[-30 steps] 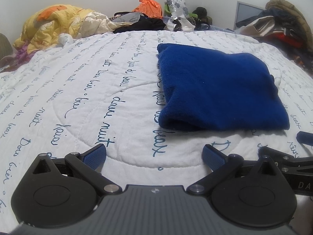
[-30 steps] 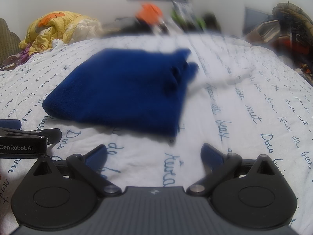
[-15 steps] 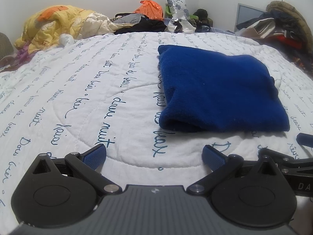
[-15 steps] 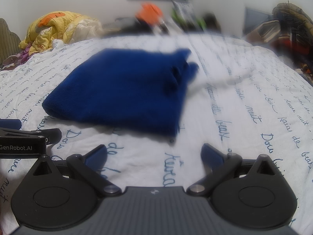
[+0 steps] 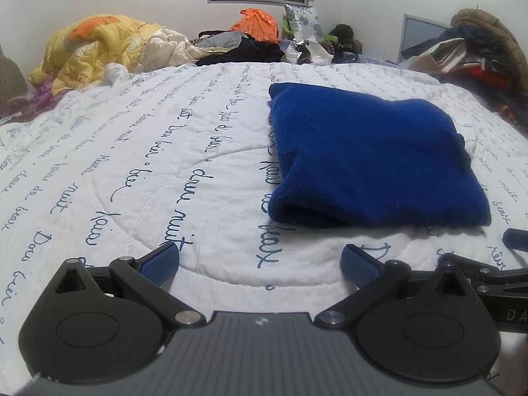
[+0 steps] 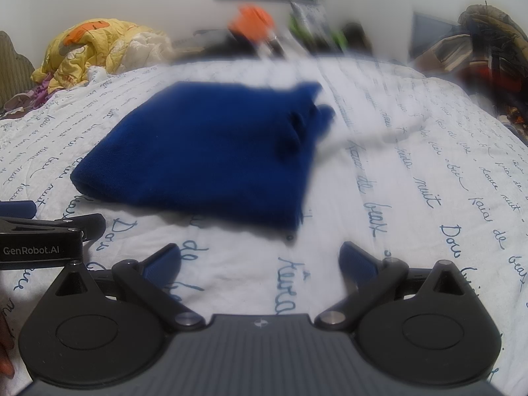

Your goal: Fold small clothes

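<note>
A blue fleece garment point(image 5: 369, 158) lies folded into a thick rectangle on the white quilt point(image 5: 148, 165). In the right wrist view the garment point(image 6: 204, 155) sits ahead and to the left, with a small flap sticking out at its far right corner. My left gripper point(image 5: 260, 259) is open and empty, a short way in front of the garment's near left corner. My right gripper point(image 6: 259, 260) is open and empty, just short of the garment's near edge. The right gripper's tip shows at the left wrist view's right edge point(image 5: 514, 239).
A yellow and orange duvet point(image 5: 95, 49) is heaped at the far left of the bed. Dark clothes, an orange bag point(image 5: 255, 24) and packets lie along the far edge. A pile of coats point(image 5: 475, 52) sits at the far right.
The left wrist view has tilted up a little, so the garment sits lower in it. Both grippers stay open and the garment has not moved.
</note>
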Demonstrator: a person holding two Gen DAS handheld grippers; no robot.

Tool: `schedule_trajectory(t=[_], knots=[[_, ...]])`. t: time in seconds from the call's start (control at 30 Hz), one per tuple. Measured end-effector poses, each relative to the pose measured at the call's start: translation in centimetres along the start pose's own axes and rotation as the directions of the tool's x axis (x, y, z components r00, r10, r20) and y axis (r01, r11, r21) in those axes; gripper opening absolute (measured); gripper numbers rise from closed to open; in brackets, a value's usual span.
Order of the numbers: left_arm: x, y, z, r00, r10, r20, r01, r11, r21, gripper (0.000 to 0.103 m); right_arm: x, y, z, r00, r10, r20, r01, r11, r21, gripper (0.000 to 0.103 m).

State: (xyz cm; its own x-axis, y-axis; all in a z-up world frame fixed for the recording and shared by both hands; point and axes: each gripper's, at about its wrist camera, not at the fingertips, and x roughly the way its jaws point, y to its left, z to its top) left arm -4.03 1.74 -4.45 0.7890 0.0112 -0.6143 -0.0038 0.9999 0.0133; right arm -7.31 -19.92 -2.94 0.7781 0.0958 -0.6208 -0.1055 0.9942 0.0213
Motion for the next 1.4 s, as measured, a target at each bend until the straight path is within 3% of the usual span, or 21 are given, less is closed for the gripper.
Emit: schedule_trajectory(t=[1.23, 1.4], knots=[[-0.04, 0.02, 0.05, 1.000, 0.001, -0.001, -0.001, 1.000, -0.001, 0.103, 0.17, 0.08, -0.08, 1.000, -0.007, 0.000, 0.007, 1.000, 0.009, 0.103], [-0.33, 0.12, 0.45, 0.999, 0.016, -0.033, -0.017, 1.000, -0.021, 0.103, -0.24, -0.13, 0.06, 0.999, -0.042, 0.008, 0.042, 0.999, 0.025, 0.103]])
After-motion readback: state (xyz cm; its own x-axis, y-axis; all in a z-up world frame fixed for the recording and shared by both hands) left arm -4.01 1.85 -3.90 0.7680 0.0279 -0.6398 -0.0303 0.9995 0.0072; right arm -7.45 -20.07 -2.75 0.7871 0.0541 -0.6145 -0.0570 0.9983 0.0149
